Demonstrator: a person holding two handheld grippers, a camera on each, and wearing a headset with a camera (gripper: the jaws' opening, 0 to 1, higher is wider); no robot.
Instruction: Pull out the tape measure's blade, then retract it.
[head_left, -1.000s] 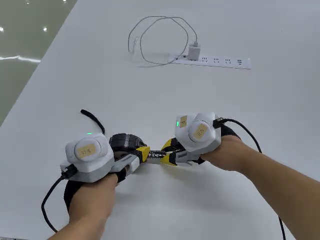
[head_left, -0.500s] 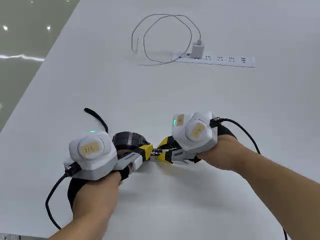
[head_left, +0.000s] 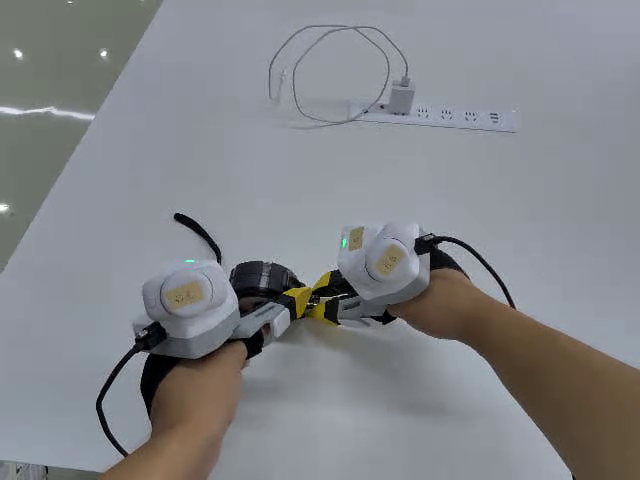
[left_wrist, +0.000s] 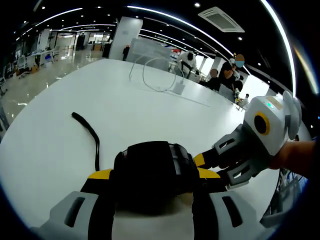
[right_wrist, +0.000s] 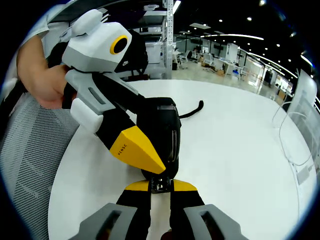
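From where I stand, the left gripper (head_left: 278, 290) is clamped around the tape measure (left_wrist: 152, 170). The black round case sits squarely between its two yellow-tipped jaws, low on the white table (head_left: 420, 200). The case's black strap (head_left: 197, 236) trails away on the far side, off to that gripper's left.

The case's mouth faces away from the left gripper, towards its right and straight at the other tool. In the right gripper view the end hook (right_wrist: 161, 185) sits just at that mouth, dead ahead of the jaws, with hardly any blade showing between hook and case.

The right gripper (head_left: 320, 298) is pinched on that hook, jaws nearly together, tips almost touching the left gripper's near jaw. The two tools meet nose to nose, and the blade's line runs from one to the other.

I judge the blade to be all but fully in. Any pull has to go straight back along the right gripper's own axis, away from the case, while the left one holds the case firm.
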